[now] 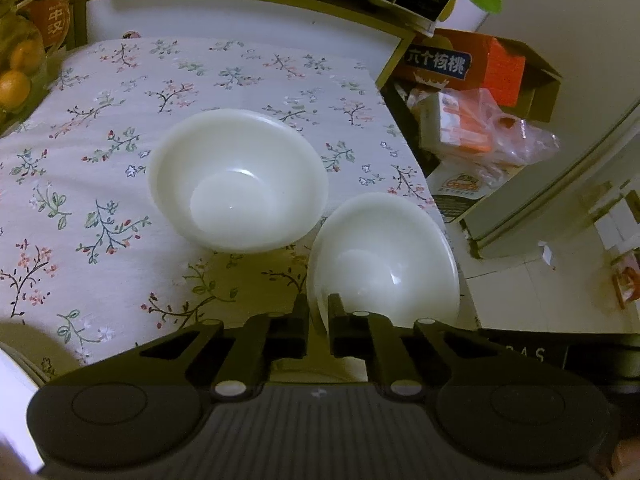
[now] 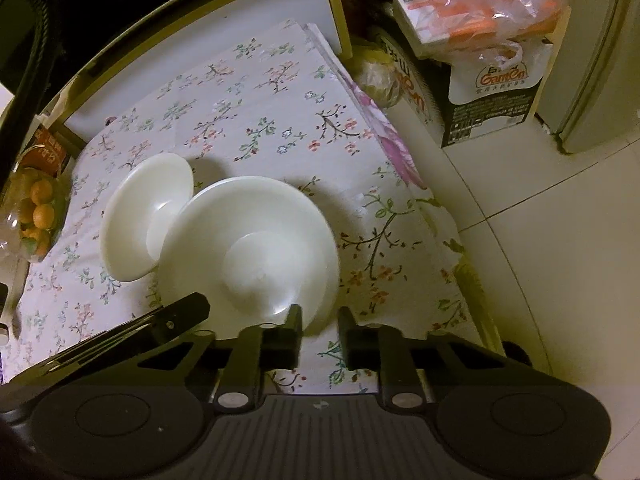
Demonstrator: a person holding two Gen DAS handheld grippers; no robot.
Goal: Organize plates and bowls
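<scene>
A white bowl (image 1: 240, 180) rests on the floral tablecloth (image 1: 100, 128). My left gripper (image 1: 319, 312) is shut on the rim of a second white bowl (image 1: 384, 260) and holds it tilted near the table's right edge. In the right wrist view the held bowl (image 2: 136, 216) shows tilted on the left with the left gripper's finger (image 2: 180, 316) at its edge, beside the resting bowl (image 2: 248, 244). My right gripper (image 2: 320, 320) is open and empty, just in front of the resting bowl's near rim.
Oranges in a clear bag (image 2: 36, 212) sit at the table's left. Cardboard boxes and a plastic bag (image 1: 480, 128) stand on the floor right of the table. A white cabinet (image 2: 600, 60) stands beyond them. Tiled floor (image 2: 540, 240) lies to the right.
</scene>
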